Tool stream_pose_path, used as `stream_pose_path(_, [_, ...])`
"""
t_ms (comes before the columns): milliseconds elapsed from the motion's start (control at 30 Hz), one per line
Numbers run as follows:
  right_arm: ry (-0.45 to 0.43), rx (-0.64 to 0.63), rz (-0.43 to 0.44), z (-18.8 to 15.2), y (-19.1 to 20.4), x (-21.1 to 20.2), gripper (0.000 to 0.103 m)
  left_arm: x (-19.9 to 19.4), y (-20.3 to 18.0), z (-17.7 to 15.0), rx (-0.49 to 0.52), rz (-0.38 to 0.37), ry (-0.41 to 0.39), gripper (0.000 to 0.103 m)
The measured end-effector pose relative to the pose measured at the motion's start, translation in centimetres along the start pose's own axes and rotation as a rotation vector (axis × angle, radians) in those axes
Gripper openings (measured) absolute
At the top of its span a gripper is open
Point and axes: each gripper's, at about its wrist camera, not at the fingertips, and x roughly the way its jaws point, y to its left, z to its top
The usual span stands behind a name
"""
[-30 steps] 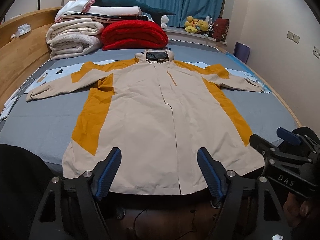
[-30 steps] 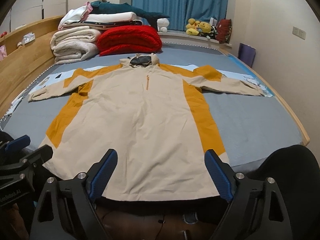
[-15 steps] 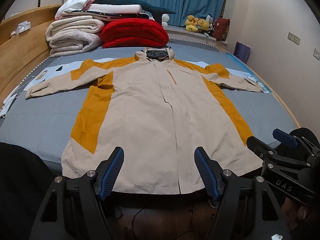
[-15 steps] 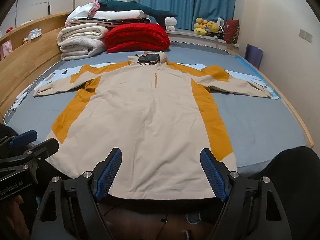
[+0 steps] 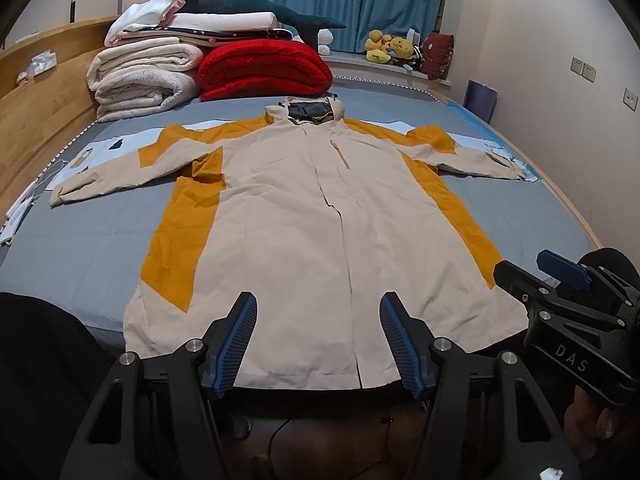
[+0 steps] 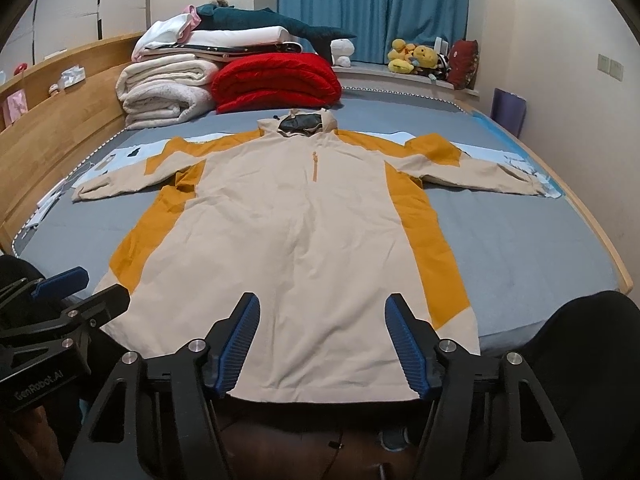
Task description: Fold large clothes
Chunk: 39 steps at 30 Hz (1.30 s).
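Note:
A long beige jacket (image 5: 304,220) with mustard-yellow panels lies flat on the bed, front up, sleeves spread to both sides, hood at the far end. In the right wrist view the same jacket (image 6: 296,232) fills the middle. My left gripper (image 5: 318,320) hovers over the hem near the bed's front edge, its jaws closing with nothing between the blue pads. My right gripper (image 6: 322,320) hangs beside it over the hem's right part, jaws also closing on nothing. Each gripper shows at the edge of the other's view.
The grey bed sheet (image 5: 80,240) is bounded by a wooden headboard (image 5: 36,104) on the left. Folded white blankets (image 5: 140,80) and a red quilt (image 5: 264,68) are stacked at the far end. Plush toys (image 5: 388,46) sit by blue curtains. Floor and cables lie below the hem.
Both grippers' jaws have narrowed. The hands have stayed in place over the hem, and the jacket has not moved.

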Motion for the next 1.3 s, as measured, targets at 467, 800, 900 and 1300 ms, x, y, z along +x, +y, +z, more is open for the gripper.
stream_pose_path(467, [-0.013, 0.051, -0.009, 0.6, -0.9, -0.6, 0.058, -3.2, -2.5, 1.0, 0.119, 0.001, -0.174, 0.061])
stream_pose_path(800, [-0.042, 0.017, 0.04, 1.4, -0.3, -1.3, 0.044, -4.2, -1.5, 2.4, 0.055, -0.076, -0.166, 0.054])
stream_pose_path(900, [-0.029, 0.012, 0.041, 1.6, -0.2, -1.0, 0.044, -2.9, -0.9, 2.5, 0.062, -0.037, -0.135, 0.051])
stream_pose_path(1300, [-0.036, 0.051, -0.018, 9.9, -2.2, 4.4, 0.044, 1.4, 3.0, 8.2, -0.021, -0.019, -0.112, 0.046])
